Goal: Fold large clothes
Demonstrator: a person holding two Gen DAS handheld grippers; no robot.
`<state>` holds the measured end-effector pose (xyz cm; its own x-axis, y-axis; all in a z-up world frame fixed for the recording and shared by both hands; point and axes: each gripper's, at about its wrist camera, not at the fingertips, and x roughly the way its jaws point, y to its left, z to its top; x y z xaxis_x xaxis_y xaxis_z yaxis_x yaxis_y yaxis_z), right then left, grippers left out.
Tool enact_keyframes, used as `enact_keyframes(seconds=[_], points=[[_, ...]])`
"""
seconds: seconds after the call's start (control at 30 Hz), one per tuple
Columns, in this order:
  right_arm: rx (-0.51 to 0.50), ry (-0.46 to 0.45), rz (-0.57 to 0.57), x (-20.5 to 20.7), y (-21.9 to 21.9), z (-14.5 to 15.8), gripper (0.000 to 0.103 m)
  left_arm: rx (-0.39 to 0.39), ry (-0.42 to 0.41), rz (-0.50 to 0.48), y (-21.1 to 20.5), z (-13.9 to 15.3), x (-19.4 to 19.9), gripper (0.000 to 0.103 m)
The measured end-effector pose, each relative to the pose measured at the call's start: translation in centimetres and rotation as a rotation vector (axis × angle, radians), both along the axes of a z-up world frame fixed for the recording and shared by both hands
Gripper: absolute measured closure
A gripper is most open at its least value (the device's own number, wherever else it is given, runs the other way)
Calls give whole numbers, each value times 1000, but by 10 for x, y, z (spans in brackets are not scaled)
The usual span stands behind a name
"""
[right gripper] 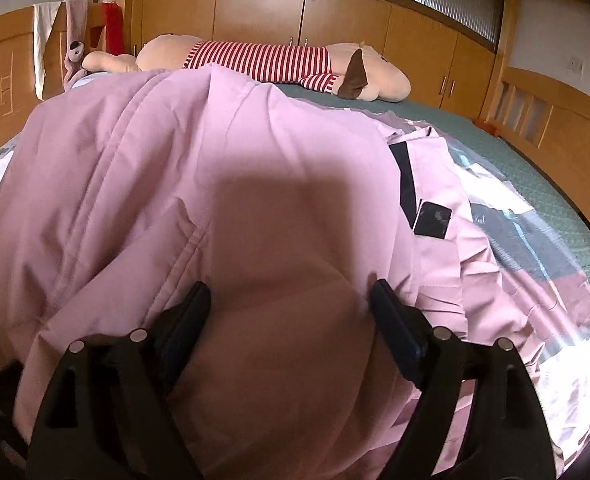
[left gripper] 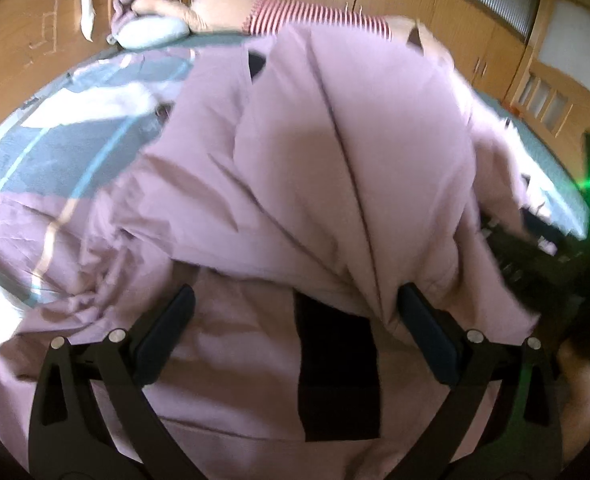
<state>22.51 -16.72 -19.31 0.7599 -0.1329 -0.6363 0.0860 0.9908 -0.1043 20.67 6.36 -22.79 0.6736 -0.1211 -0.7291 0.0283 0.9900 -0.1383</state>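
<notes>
Pink garment heaped on the bed, folding barely begun.
Left gripper and right gripper both stand wide open over rumpled cloth, gripping nothing; smoothing and folds remain.

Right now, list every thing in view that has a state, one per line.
Pink garment: heaped and creased on the bed, not folded flat.
Left gripper: fingers apart, garment bulging between them, no grip.
Right gripper: fingers apart, over the garment.
Plush toy: lying flat at the far edge.
Cupboard doors: shut.
</notes>
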Motion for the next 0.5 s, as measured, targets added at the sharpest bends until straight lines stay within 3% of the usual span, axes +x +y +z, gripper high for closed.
enact_keyframes(seconds=[0.07,0.17,0.23,0.37,0.5], points=[[7,-1,1,0,-1,-1,19,35,-49,7,-2,10,-5,2],[9,-2,1,-1,0,0,19,119,-22,1,-9,2,0,2],[1,-2,0,-1,1,-1,18,112,29,-10,-10,-11,4,2],[0,-2,1,0,0,-2,17,70,41,-4,-5,-11,6,2],[9,-5,3,-1,-2,-2,17,69,-7,10,0,6,-1,2]])
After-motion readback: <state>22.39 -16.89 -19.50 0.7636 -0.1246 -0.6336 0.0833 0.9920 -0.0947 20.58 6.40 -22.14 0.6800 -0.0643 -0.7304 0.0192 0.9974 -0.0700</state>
